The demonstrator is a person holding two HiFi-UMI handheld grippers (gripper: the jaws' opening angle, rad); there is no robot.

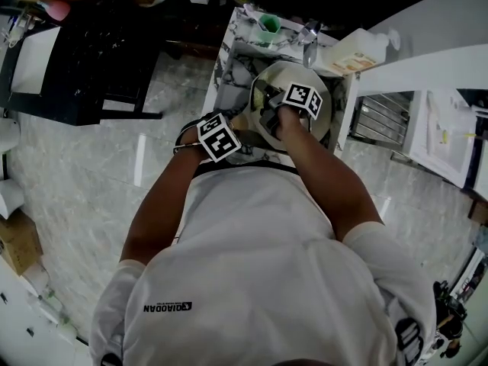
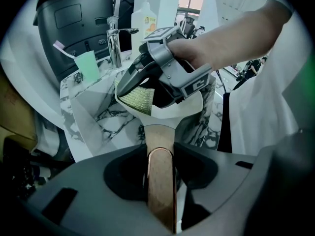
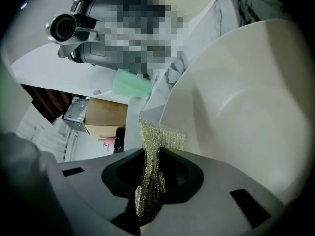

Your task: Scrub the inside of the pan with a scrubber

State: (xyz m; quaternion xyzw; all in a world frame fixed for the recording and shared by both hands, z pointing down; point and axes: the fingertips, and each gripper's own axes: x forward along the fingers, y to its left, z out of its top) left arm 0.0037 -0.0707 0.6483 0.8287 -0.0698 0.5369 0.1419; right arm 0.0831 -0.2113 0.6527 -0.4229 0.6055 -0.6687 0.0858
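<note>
Left gripper (image 2: 160, 157) is clamped shut on the pan handle (image 2: 160, 191), and my right gripper (image 3: 147, 181) pinches the scrubber (image 3: 160, 136) tight inside the pan (image 3: 236, 97), over the marble counter (image 2: 106, 119). I judge this mid-scrub; next I'd press the mesh against the pan's wall and sweep.

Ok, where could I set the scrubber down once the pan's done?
The bare marble left of the pan, in front of the green cup, looks free. The back edge is crowded: cup, faucet and soap bottle stand side by side. The pan covers most of the rest, with the scrubber held inside it.
</note>
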